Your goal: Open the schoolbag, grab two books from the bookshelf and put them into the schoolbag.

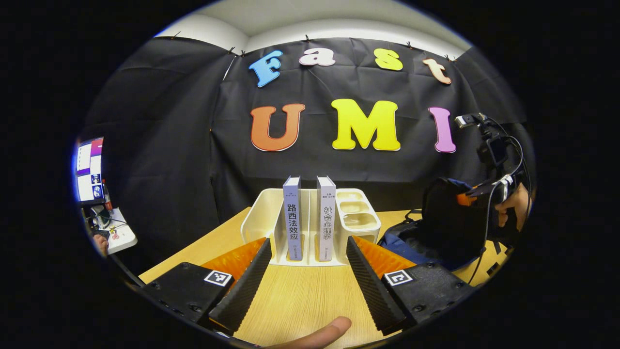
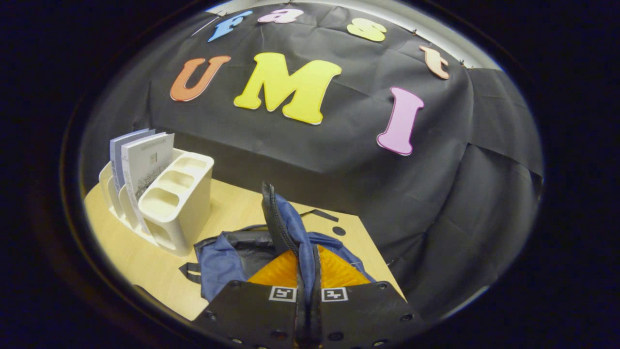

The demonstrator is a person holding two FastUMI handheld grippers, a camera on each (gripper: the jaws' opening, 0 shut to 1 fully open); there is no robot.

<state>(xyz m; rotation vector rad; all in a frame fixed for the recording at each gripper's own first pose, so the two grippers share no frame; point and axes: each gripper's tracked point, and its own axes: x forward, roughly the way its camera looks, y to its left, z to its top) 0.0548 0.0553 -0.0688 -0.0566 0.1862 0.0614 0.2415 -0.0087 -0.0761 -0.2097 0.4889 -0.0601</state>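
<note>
Two grey-spined books [image 1: 292,218] [image 1: 326,219] stand upright in a white bookshelf [image 1: 259,213] at the back of the wooden table. My left gripper [image 1: 308,241] is open just in front of them, one finger on each side, touching nothing. Right of the shelf sits the dark blue schoolbag [image 1: 445,228]. In the left gripper view, a hand [image 1: 513,208] holds my right gripper [image 1: 484,190] above the bag. In the right gripper view, my right gripper [image 2: 308,261] is shut on the schoolbag's zippered flap [image 2: 281,223] and holds it raised over the bag's body [image 2: 227,257]. The bookshelf [image 2: 179,203] with the books [image 2: 145,165] stands to its left.
The wooden table [image 1: 300,300] has bare room in front of the shelf. A screen [image 1: 88,169] and a small white side table [image 1: 118,235] with clutter sit far left. A fingertip [image 1: 319,334] shows at the bottom edge. The black wall cloth hangs close behind the shelf.
</note>
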